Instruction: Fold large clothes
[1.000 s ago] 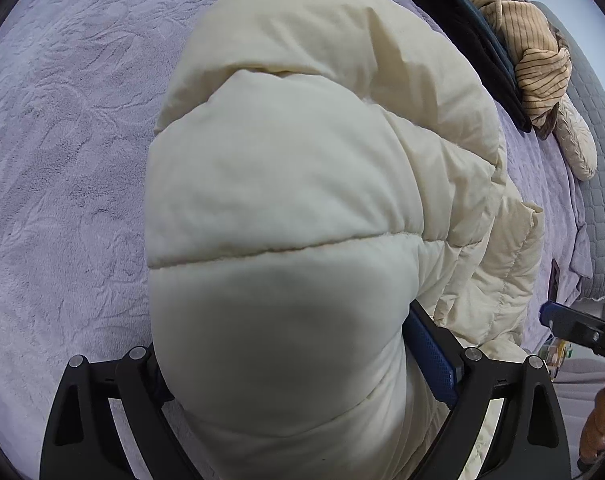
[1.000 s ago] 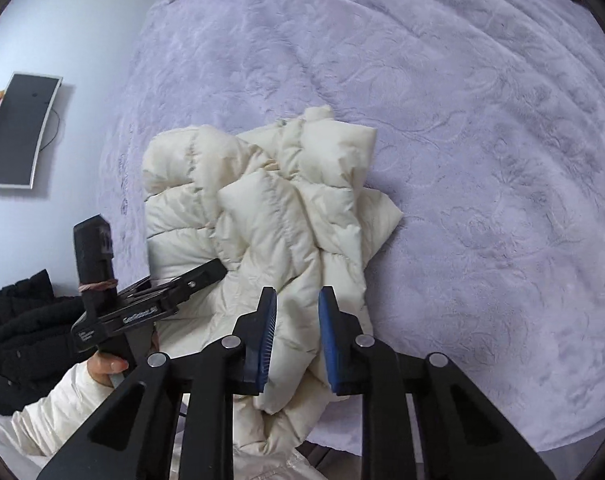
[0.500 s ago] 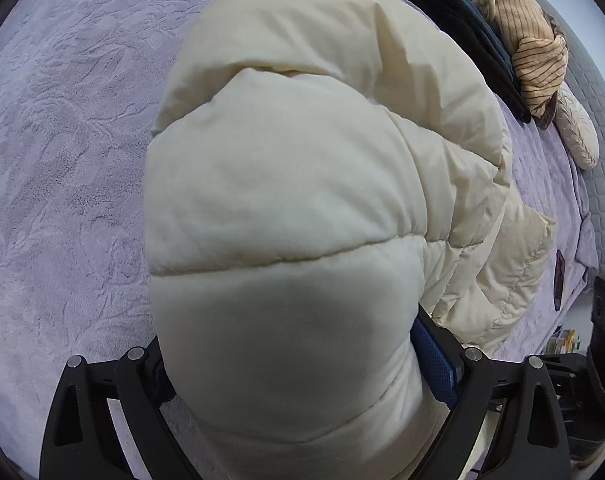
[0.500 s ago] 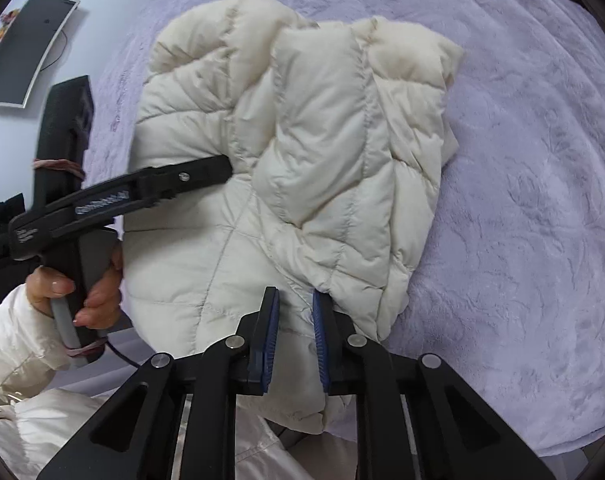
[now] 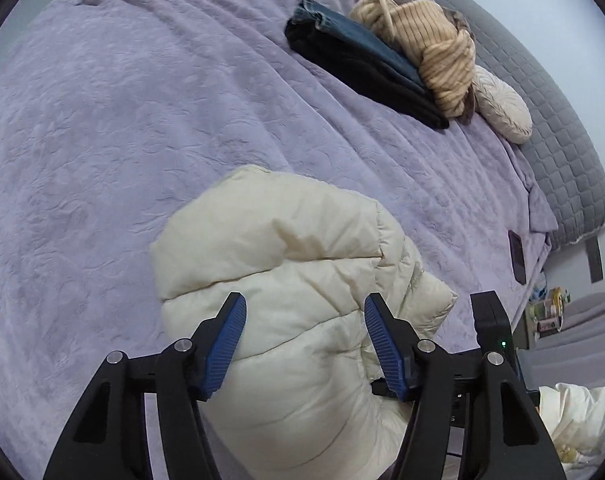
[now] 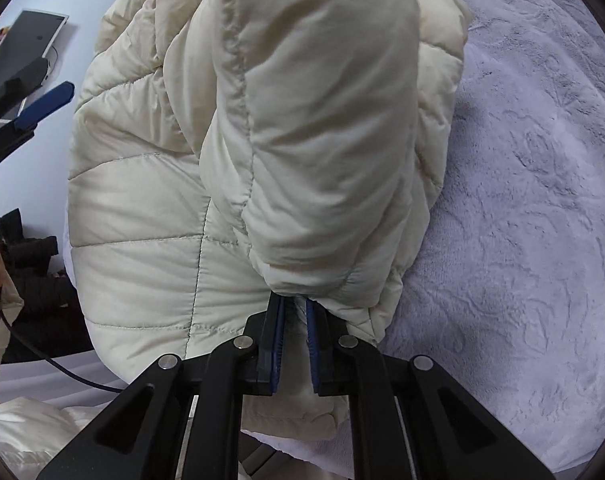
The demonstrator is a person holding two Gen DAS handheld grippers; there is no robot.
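A: Left wrist view first: the bed [image 5: 150, 128] carries the cream jacket [image 5: 286, 280], bundled near its near edge, well apart from the folded pile [image 5: 366, 64] by the headboard. What could go wrong?

B: My guess is the bundle springs open. It is puffy, and only one claw grips it. If the right gripper [image 6: 293, 320] pulls on that thin hem, the folded sleeve could slide off the body and undo the fold. The jacket also lies close to the bed edge, so a drag toward the person might tip it off.

A: And the claws?

B: The right one is clenched on the jacket; its blue pads pinch a bit of fabric at the bottom of the sleeve fold, with almost no gap between them.

A: The left?

B: The left gripper [image 5: 305, 340] has let go. Its jaws have just been closing in, yet they stand about half apart, above the jacket. The bundle shows between the pads [image 5: 226, 344], but they do not seem to press on it.
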